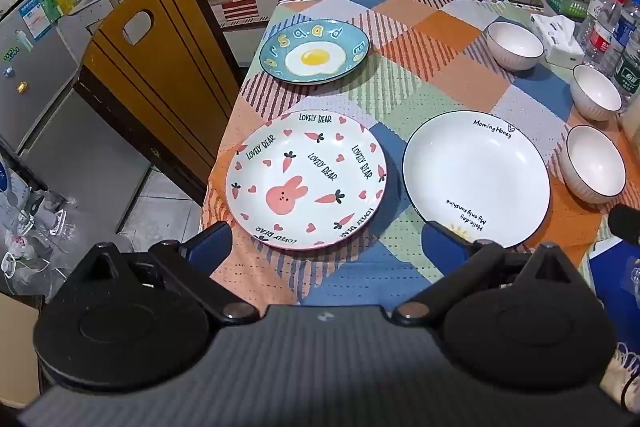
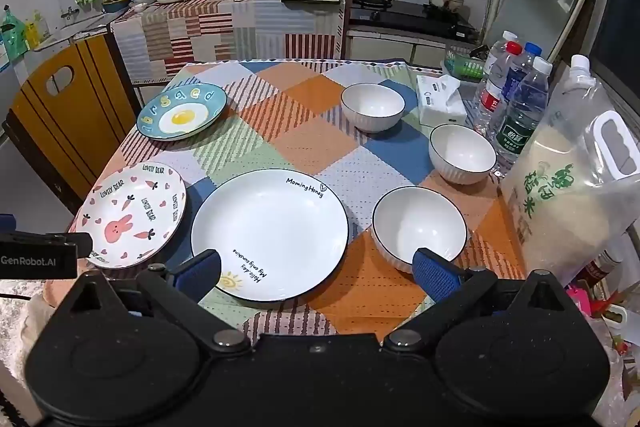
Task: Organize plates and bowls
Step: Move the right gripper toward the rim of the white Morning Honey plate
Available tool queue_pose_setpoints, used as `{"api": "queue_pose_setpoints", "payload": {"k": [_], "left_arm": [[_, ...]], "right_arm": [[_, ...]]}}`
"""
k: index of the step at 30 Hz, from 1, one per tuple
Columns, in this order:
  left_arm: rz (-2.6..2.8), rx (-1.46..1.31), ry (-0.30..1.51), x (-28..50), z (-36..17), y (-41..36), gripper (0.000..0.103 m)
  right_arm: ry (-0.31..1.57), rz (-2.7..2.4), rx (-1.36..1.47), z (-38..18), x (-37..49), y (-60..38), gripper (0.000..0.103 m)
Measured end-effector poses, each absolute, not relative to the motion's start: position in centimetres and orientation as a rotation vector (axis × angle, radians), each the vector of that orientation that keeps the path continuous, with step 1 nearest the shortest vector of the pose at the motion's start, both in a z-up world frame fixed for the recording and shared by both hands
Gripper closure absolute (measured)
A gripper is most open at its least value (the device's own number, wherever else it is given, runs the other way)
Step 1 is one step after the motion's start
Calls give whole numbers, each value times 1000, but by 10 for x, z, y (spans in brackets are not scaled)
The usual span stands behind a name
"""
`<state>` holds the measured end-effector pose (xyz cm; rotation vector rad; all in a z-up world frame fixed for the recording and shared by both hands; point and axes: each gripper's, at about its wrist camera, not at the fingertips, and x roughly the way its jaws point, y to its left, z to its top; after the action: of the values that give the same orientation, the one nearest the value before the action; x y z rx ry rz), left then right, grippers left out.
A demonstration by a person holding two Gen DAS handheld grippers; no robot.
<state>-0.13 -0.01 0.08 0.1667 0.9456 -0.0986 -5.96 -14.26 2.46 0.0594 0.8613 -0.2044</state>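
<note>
Three plates lie on the checked tablecloth: a blue fried-egg plate [image 1: 314, 51] [image 2: 182, 111] at the far left, a pink rabbit plate [image 1: 306, 181] [image 2: 132, 215] at the near left, and a plain white plate [image 1: 476, 179] [image 2: 270, 233] in the middle. Three white bowls stand in a row on the right: far [image 1: 515, 45] [image 2: 372, 107], middle [image 1: 596, 97] [image 2: 462, 153], near [image 1: 596, 163] [image 2: 418, 225]. My left gripper [image 1: 324, 245] is open and empty, above the near table edge before the rabbit plate. My right gripper [image 2: 318, 273] is open and empty, before the white plate and near bowl.
A tissue box [image 2: 440, 101], several water bottles [image 2: 516, 107] and a rice bag [image 2: 572, 187] stand along the table's right edge. A yellow chair [image 1: 160, 59] stands left of the table. The left gripper's body [image 2: 40, 253] shows at the right wrist view's left edge.
</note>
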Motion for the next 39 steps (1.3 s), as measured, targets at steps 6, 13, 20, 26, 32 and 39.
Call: {"api": "queue_pose_setpoints", "payload": {"k": [6,13,20,26,32,39], "left_arm": [[-97,174,933,-2,13,-7,1],[-102,174,892,-10,6,0,1],[-103,176,888,-10,6,0,1],[-94,182,878,-11,5,2,1],[-99,181,880,-11,5,6,1],[-100,181,879,-10,4,6,1]], "right_arm": [[866,-206,61,22,-61,-143,0],[865,-204,57,17,-62,-141,0],[862,-197,43,16,-62,-143,0],[867,-196,39,16,-61,-143,0],[867,-195,34,16,-61,-142,0],[867,-195,29,15,-61,-142,0]]}}
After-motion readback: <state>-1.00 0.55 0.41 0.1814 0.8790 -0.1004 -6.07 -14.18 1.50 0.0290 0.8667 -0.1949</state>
